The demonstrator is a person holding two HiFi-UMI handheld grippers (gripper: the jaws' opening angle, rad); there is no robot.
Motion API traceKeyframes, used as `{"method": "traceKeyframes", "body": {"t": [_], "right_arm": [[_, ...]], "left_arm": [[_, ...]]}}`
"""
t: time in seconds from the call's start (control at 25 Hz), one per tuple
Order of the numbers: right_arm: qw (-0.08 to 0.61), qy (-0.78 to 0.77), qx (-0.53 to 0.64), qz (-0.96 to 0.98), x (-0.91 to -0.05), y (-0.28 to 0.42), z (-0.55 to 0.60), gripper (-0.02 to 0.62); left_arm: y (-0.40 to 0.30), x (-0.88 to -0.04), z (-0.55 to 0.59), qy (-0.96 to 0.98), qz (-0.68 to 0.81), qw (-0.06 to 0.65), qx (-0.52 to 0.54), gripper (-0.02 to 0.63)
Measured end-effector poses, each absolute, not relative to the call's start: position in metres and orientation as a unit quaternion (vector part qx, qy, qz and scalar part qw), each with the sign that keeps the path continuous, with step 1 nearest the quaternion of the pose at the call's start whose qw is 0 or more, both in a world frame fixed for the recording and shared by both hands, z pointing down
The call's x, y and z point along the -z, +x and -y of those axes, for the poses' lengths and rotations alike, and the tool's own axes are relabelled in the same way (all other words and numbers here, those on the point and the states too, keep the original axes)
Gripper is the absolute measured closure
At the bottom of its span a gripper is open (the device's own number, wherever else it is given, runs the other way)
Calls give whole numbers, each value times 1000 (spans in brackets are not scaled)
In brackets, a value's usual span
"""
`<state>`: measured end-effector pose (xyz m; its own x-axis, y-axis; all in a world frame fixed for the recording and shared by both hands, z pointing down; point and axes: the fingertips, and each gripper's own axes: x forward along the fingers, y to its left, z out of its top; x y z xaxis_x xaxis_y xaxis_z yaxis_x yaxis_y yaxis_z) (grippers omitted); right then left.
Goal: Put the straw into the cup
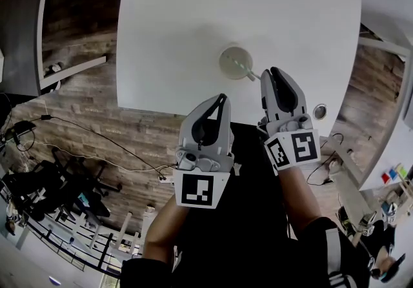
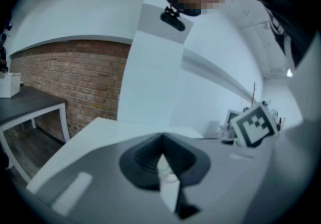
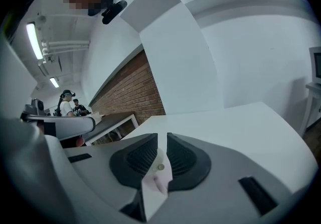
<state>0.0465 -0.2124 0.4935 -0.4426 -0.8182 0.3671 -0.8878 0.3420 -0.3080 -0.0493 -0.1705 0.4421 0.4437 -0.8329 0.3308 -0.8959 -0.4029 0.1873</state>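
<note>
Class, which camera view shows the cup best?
The head view: the cup, with the straw, stands whole on the white table, seen from above. Both gripper views show at most a pale sliver between jaws.

White table [image 1: 193, 22], wood-plank floor [image 1: 90, 119], brick wall [image 2: 75, 80], strip lights [image 3: 34, 39]

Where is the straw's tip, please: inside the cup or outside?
Inside: the straw slants from the right gripper over the rim into the cup.

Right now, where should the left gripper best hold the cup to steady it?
The cup stands upright and the straw leans out toward the right gripper, so it is probably best to grip across the cup's round wall, coming from the near left.
</note>
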Motion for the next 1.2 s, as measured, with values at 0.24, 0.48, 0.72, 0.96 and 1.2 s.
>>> {"method": "traceKeyframes", "body": {"t": [0.24, 0.48, 0.72, 0.96, 1.2], "right_arm": [[64, 524, -228, 818, -473, 52, 211, 568], [50, 531, -214, 819, -435, 61, 208, 568], [36, 533, -194, 823, -396, 67, 206, 569], [25, 530, -178, 828, -366, 76, 197, 569], [19, 523, -168, 836, -345, 76, 187, 575]], "left_arm": [[-49, -425, 172, 832, 525, 158, -79, 601], [-50, -401, 170, 832, 531, 149, -65, 601], [-53, -377, 164, 831, 536, 137, -53, 601], [-54, -349, 157, 830, 544, 115, -39, 601], [-58, -329, 154, 829, 549, 101, -25, 602]]}}
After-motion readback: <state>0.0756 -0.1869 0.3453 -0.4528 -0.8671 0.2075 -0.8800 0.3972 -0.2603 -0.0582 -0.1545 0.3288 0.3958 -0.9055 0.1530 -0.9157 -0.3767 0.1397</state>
